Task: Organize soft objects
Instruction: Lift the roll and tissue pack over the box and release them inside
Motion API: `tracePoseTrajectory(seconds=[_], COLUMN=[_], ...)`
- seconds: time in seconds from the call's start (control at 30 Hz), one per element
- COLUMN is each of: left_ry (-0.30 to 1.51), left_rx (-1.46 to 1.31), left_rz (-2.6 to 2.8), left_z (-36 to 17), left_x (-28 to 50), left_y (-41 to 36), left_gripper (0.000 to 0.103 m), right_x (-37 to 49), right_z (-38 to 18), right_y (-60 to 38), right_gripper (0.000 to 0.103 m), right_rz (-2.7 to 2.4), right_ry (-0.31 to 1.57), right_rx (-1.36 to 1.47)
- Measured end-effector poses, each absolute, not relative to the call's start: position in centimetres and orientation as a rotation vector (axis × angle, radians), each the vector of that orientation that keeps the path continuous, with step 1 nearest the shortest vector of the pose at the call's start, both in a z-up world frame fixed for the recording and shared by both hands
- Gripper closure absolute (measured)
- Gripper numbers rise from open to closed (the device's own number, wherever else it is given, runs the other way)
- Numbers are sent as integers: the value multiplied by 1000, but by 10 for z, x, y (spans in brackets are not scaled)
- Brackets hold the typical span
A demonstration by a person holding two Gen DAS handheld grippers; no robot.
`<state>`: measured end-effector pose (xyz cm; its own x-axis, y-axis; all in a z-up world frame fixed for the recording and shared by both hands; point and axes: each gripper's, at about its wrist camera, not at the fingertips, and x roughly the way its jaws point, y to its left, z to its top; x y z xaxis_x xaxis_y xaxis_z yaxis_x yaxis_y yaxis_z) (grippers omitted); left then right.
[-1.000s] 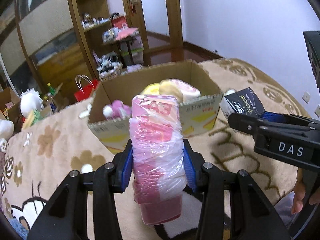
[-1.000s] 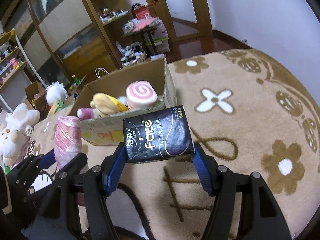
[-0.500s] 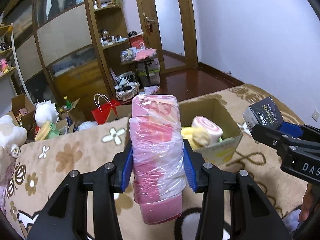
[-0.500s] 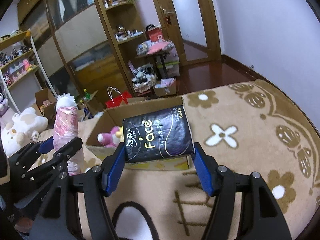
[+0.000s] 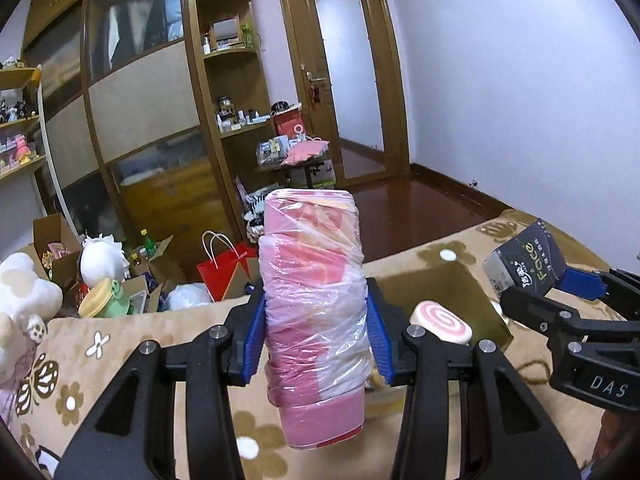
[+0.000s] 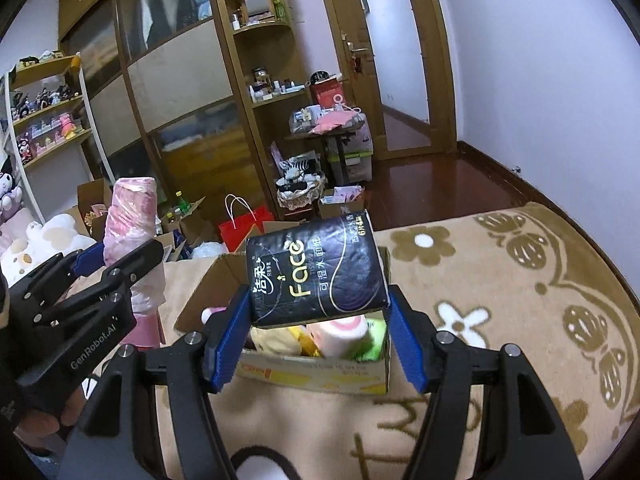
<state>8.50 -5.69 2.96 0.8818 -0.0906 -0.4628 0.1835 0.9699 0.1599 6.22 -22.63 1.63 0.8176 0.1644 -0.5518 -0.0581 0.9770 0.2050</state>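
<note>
While a pink roll wrapped in clear plastic is clamped upright by the left claw at the centre of the left wrist frame, a black tissue pack is pinched between the blue pads of the right claw at mid-frame in the right wrist view. Behind and below both, a cardboard box is seen on the beige flowered blanket, with a pink swirl plush and other soft toys inside it.
</note>
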Motion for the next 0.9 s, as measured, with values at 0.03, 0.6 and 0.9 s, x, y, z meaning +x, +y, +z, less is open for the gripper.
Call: tracePoseTrajectory(seconds=[0.03,0.6,0.9], left_ry=[460,544,653], left_rx=[214,187,127], left_rz=[-143,-153,-163], left_z=[30,3,-21], left_x=[88,142,168], left_y=[-58,-65,-53], left_gripper=[60,59,59], right_x=[65,105,122], right_z=[17,5,-22], right_y=[-226,-213,-212], right_gripper=[34,34,34], right_rz=[122,163,175], right_ry=[596,594,659], right_rx=[181,150,149])
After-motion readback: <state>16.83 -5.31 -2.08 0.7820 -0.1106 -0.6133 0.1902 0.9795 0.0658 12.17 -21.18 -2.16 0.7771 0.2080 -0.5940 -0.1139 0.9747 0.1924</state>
